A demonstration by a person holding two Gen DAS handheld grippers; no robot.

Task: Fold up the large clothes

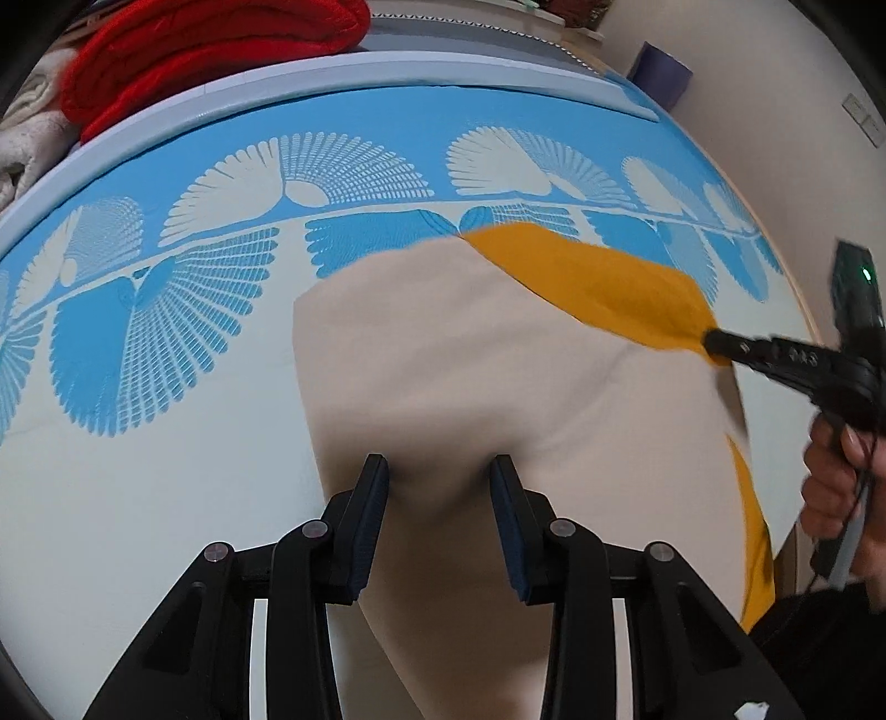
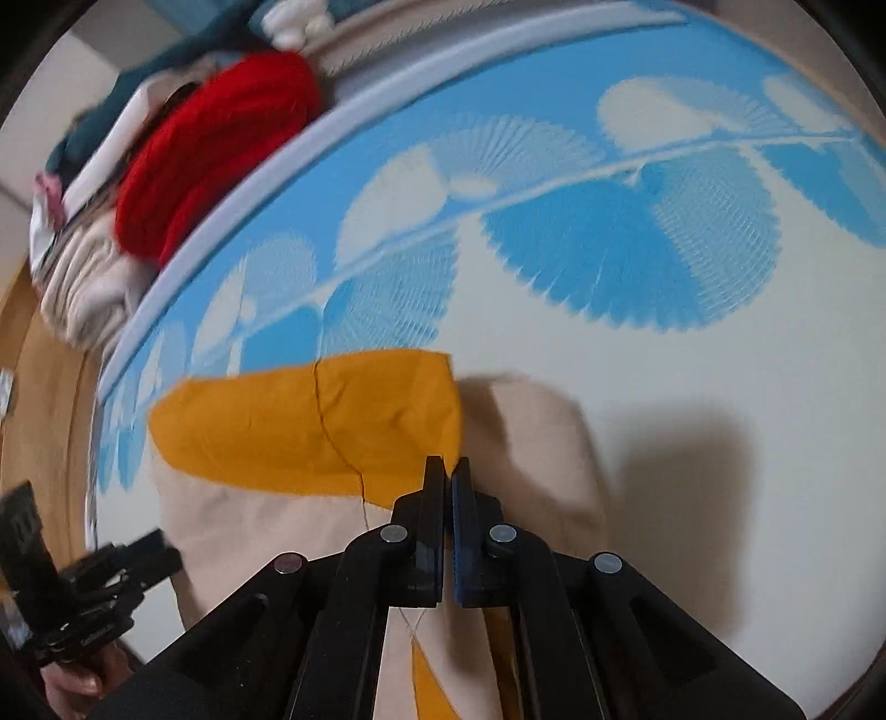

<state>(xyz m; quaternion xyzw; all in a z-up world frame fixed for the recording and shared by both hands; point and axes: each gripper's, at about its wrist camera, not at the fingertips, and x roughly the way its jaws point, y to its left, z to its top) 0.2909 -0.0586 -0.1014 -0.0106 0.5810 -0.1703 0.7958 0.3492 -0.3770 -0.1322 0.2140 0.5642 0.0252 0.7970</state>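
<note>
A large beige garment [image 1: 443, 354] with a mustard-yellow panel [image 1: 598, 282] lies on a blue-and-white patterned bed sheet [image 1: 166, 471]. My left gripper [image 1: 438, 471] is open, its fingers astride a raised beige fold near me. My right gripper [image 2: 448, 468] is shut on the garment at the edge of the yellow panel [image 2: 310, 421]. It also shows in the left wrist view [image 1: 714, 339], pinching the yellow tip at the right. The left gripper [image 2: 160, 548] shows at the lower left of the right wrist view.
A red knitted item [image 1: 194, 50] and a pile of pale clothes [image 1: 27, 138] sit beyond the bed's grey border [image 1: 332, 72]. A wall with a socket [image 1: 861, 113] is at the right. A wooden floor [image 2: 39, 387] shows past the bed.
</note>
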